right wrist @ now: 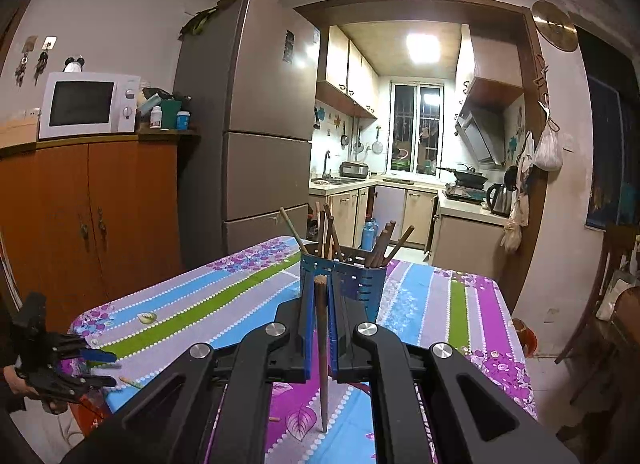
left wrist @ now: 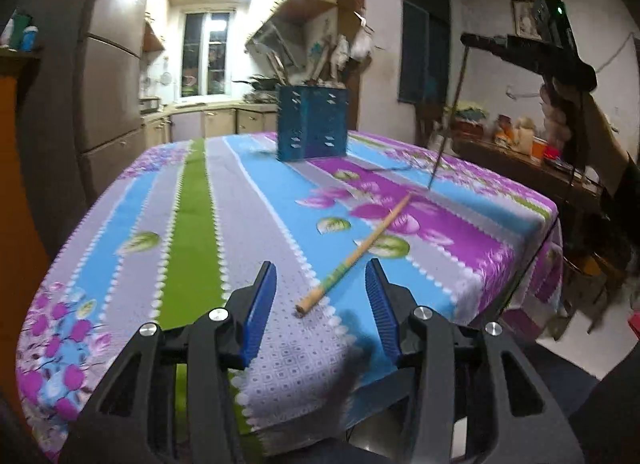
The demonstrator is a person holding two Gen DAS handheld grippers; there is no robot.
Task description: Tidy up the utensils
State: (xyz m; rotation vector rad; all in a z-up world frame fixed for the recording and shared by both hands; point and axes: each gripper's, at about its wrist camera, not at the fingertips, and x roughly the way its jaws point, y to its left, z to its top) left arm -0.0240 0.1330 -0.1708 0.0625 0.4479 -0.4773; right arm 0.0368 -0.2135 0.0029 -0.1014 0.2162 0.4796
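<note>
Blue pads of the left gripper (left wrist: 320, 306) fill the bottom of the left wrist view, standing apart with nothing pinched – a pale bamboo chopstick (left wrist: 354, 254) lies loose on the flowered tablecloth (left wrist: 192, 224) just ahead of them, its near end between the two tips and its far end running toward the upper right. Beyond it, in the middle of the frame, a blue perforated utensil holder (left wrist: 312, 124) stands on the counter.

At the upper right of that view the right gripper (left wrist: 466, 40) hangs above the counter, a dark chopstick (left wrist: 450, 112) dangling from it – tip just over the cloth. From the right wrist view, that gripper's jaws are together, clamped on the dark chopstick, which stands nearly upright in the centre of the frame. Behind it the holder already carries several brown chopsticks (right wrist: 380, 244). A hand (right wrist: 18, 382) holding the left gripper shows at lower left.
</note>
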